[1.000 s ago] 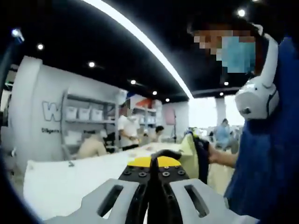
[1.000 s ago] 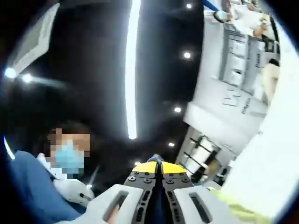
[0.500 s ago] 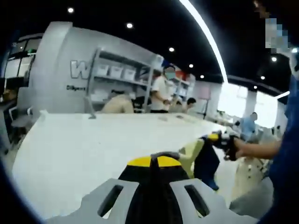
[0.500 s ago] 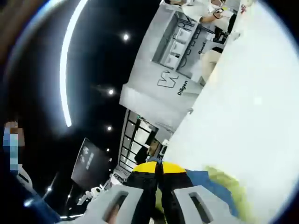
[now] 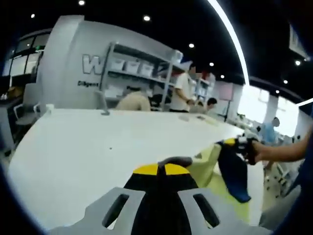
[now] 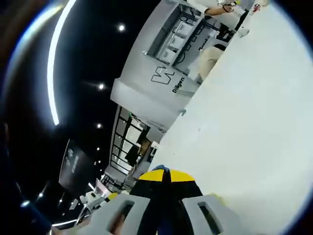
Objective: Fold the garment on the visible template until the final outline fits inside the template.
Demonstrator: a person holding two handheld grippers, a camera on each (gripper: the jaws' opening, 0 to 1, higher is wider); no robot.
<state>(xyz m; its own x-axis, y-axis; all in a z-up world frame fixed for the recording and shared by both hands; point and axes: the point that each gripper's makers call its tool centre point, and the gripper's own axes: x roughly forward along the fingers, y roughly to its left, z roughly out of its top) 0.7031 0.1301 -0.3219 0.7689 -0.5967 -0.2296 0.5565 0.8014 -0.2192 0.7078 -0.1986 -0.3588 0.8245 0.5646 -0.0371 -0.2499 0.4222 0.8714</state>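
- Left gripper view: the left gripper (image 5: 164, 169), with yellow tips on a black body and pale grey moulded shells, rises from the bottom centre; its jaws stand pressed together, and a sliver of cloth appears to sit at the tips, though whether they hold it cannot be told.
- The pale yellow and dark blue soft fabric garment (image 5: 230, 169) hangs at right centre of the frame, above the broad, matte, smooth white table (image 5: 93, 152).
- The right gripper (image 5: 234, 143), entering from the right with a person's hand (image 5: 269, 151) behind it, is closed on the upper edge of the garment; the cloth drapes in limp folds below it.
- Right gripper view: the right gripper (image 6: 163, 174) rises at bottom centre, jaws together, a thin blue strip of fabric between them; the table runs tilted across the right half of the frame.
- Background, upper left of the left gripper view: a curved grey wall with metal shelving (image 5: 142, 73) holding pale bins; people stand nearby.
- Progress, as a judgement: folding has not begun. The garment is airborne, no template can be made out on the table, and laying out and every fold remain.
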